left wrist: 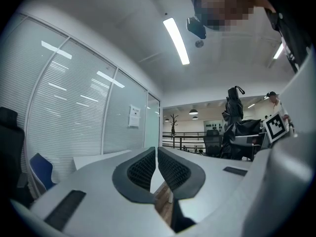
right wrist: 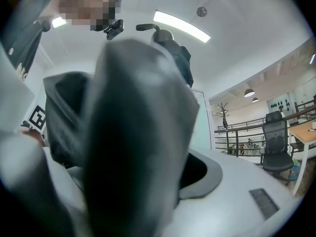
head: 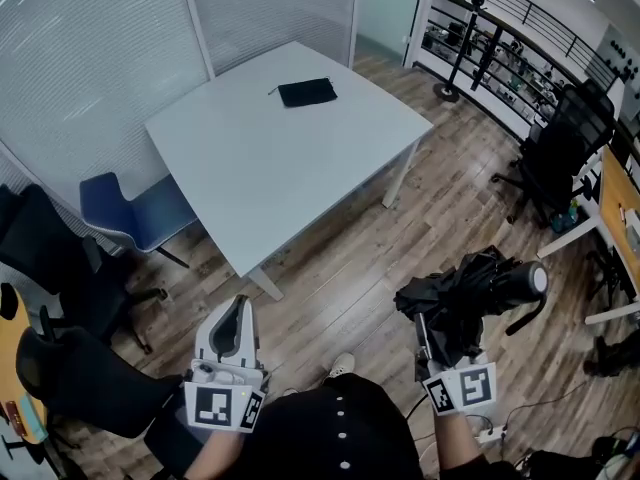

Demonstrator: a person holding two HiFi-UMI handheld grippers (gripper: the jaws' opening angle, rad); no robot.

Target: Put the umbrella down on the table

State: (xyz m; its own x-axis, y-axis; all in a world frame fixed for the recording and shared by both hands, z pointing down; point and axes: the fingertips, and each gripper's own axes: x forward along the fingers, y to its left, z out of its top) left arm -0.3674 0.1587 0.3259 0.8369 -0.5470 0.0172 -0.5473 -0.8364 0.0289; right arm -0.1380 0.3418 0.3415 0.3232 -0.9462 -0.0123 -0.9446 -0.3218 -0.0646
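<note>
The folded black umbrella [head: 470,293], crumpled soft fabric, is pinched in the right gripper [head: 440,343] at five o'clock, well apart from the smooth white square table [head: 250,168] at eleven. Only its own view shows the left gripper [left wrist: 157,169] with ribbed pads pressed together, empty.

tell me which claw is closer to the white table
Left. The left claw, shut and empty, is just short of the table's near corner. The right claw, clamped on the folded umbrella, is farther off to the right, over the floor.

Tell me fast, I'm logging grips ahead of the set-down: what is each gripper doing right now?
Left gripper: jaws closed, nothing between them.
Right gripper: jaws closed on the folded black umbrella.
</note>
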